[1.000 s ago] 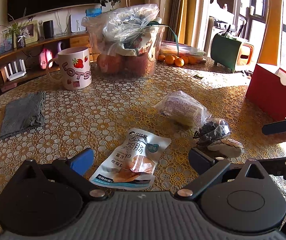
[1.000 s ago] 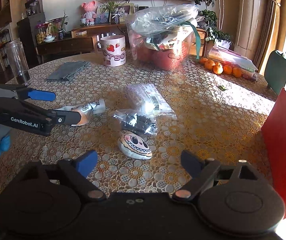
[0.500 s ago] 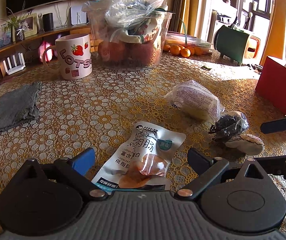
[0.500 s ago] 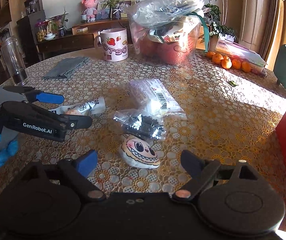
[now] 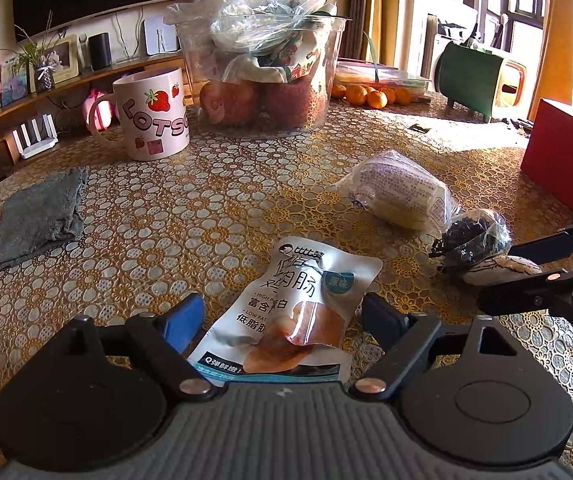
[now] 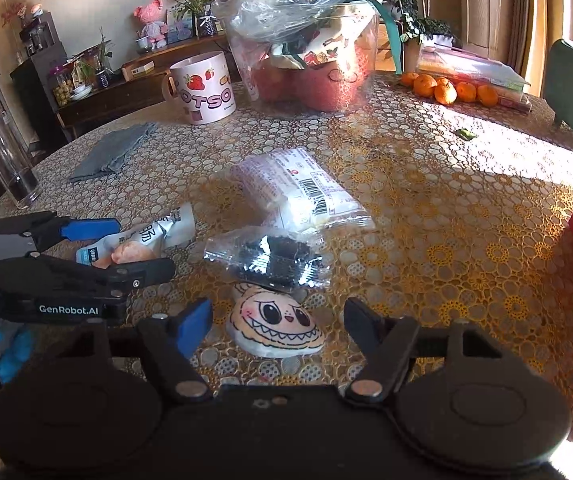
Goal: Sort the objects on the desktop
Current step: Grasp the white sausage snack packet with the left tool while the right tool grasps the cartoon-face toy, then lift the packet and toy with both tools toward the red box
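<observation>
a pink mug (image 5: pixel 154 114) printed with strawberries stands upright near the far edge of the patterned tablecloth (image 5: pixel 190 216). behind the table a low shelf (image 6: pixel 126 88) carries a pink plush figure (image 6: pixel 151 20) and a potted plant (image 6: pixel 202 12). a green stool (image 5: pixel 474 80), or perhaps a small chair, sits by the sunlit window.

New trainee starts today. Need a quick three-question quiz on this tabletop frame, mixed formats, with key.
1. True or false: the cartoon-face pouch lies between the right claw's fingers.
2. Which packet lies between the left claw's closing fingers?
A. sausage packet
B. dark snack bag
3. Fill in: the grey cloth lies nearest the ____.

Key: 1 true; 2 A; 3 mug
</observation>
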`<state>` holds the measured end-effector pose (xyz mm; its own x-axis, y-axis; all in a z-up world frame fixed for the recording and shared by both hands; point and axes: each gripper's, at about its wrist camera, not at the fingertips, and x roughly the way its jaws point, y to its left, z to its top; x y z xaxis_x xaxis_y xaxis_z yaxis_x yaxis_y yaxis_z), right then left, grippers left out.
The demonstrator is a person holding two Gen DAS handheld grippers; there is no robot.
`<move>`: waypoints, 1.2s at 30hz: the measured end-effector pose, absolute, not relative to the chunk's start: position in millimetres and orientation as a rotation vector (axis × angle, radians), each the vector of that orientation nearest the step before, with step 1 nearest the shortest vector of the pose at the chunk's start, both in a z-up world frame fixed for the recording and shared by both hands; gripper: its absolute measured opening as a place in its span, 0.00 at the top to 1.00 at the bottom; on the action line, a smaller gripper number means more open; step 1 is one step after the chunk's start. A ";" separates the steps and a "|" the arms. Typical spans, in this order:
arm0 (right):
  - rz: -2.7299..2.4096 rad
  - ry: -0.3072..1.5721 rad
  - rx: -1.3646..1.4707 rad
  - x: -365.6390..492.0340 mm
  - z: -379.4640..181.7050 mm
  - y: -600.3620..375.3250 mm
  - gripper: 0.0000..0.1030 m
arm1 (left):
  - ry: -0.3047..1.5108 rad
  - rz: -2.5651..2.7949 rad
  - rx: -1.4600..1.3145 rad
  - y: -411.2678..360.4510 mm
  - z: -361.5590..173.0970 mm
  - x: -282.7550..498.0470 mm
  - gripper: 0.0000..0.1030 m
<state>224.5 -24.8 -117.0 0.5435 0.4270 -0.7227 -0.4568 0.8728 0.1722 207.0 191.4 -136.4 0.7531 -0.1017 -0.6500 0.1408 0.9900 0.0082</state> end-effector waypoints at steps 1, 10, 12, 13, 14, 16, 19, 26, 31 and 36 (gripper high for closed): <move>0.522 0.853 -0.031 224.9 -117.8 -25.0 0.34 | 0.704 -0.136 0.053 192.2 -135.9 207.1 0.22; 0.510 0.860 -0.016 224.9 -116.3 -25.6 0.54 | 0.715 -0.134 0.060 190.2 -133.0 208.1 0.36; 0.504 0.854 -0.031 222.7 -114.9 -24.8 0.55 | 0.716 -0.131 0.059 190.3 -132.9 207.6 0.38; 0.505 0.854 -0.035 222.2 -114.7 -25.2 0.56 | 0.716 -0.129 0.055 190.6 -132.8 207.2 0.38; 0.505 0.854 -0.037 221.3 -114.4 -25.5 0.56 | 0.717 -0.128 0.048 191.0 -132.3 206.9 0.38; 0.505 0.854 -0.044 218.8 -113.8 -26.7 0.56 | 0.722 -0.127 0.027 192.4 -131.1 206.3 0.39; 0.509 0.852 -0.057 213.2 -111.6 -30.1 0.56 | 0.729 -0.129 -0.003 193.7 -129.0 203.8 0.40; 0.500 0.851 -0.072 200.6 -107.9 -44.5 0.56 | 0.740 -0.114 -0.038 184.4 -125.9 187.5 0.42; 0.489 0.835 -0.078 191.8 -102.6 -55.3 0.56 | 0.752 -0.094 -0.043 170.5 -122.9 175.6 0.43; 0.483 0.814 -0.087 182.0 -97.9 -65.9 0.56 | 0.765 -0.100 -0.074 157.7 -120.0 163.9 0.43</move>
